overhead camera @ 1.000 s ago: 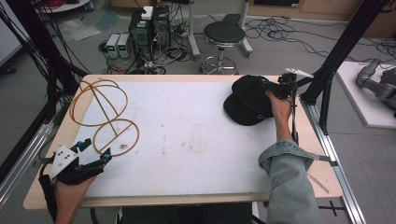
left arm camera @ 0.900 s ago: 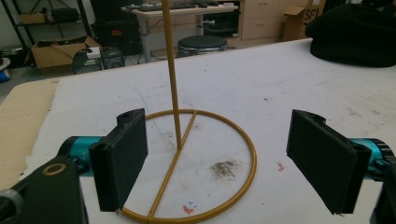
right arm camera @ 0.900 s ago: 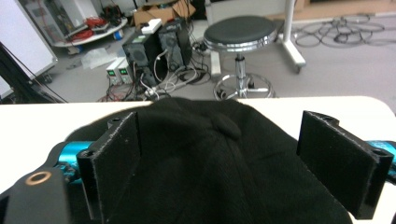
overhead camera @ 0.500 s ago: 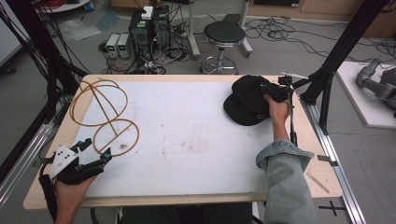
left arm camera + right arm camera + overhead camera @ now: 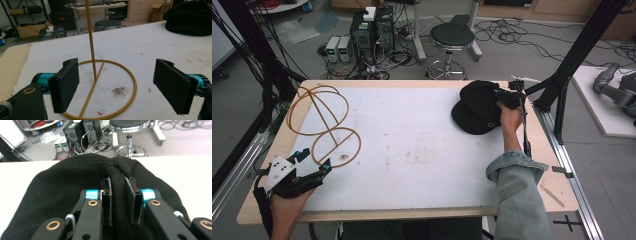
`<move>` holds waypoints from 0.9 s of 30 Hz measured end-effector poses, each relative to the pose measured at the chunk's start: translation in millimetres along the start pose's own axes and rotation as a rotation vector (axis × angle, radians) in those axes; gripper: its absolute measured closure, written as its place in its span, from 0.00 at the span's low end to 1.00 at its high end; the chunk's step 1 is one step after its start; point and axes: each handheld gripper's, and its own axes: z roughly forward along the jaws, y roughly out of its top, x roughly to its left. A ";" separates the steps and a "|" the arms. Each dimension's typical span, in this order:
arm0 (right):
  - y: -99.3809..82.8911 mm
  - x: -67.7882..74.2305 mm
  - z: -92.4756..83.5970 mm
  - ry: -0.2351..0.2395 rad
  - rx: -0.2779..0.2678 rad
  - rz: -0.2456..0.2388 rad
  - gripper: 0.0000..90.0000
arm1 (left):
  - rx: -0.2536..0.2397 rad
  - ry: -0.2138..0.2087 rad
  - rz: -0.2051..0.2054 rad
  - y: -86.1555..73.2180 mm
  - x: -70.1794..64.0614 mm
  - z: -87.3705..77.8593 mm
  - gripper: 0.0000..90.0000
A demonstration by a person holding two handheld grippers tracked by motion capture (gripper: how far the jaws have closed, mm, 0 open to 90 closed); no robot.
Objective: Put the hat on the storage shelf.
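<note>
A big white table (image 5: 422, 150) sits under both claws. On it, near the far right edge, lies a soft black hat (image 5: 477, 107).

The right claw (image 5: 117, 202) is right at the hat. Its two jaws are pressed in on a thick fold of the black cloth, and the fold pokes up between them. The rest of the hat spreads out in front of this claw and to both of its sides. From above, the right claw (image 5: 507, 97) sits at the hat's right edge, with the hand just behind it.

A gold wire stand (image 5: 324, 122) is on the table's left side. It has a flat ring at the bottom, a thin pole going up, and a big hoop on top. The flat ring (image 5: 105, 87) lies just in front of the left claw (image 5: 120, 90), between its two jaws, and one side of it reaches under the jaw on the left. The pole rises from the middle of the ring.

The left claw's jaws are spread wide apart and hold nothing. From above, the left claw (image 5: 309, 167) is near the table's close left corner, well apart from the hat.
</note>
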 end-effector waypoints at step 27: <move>67.2 49.8 -102.8 0.016 -0.294 -0.073 0.89 | -0.020 -0.011 0.006 2.8 -2.4 1.7 0.24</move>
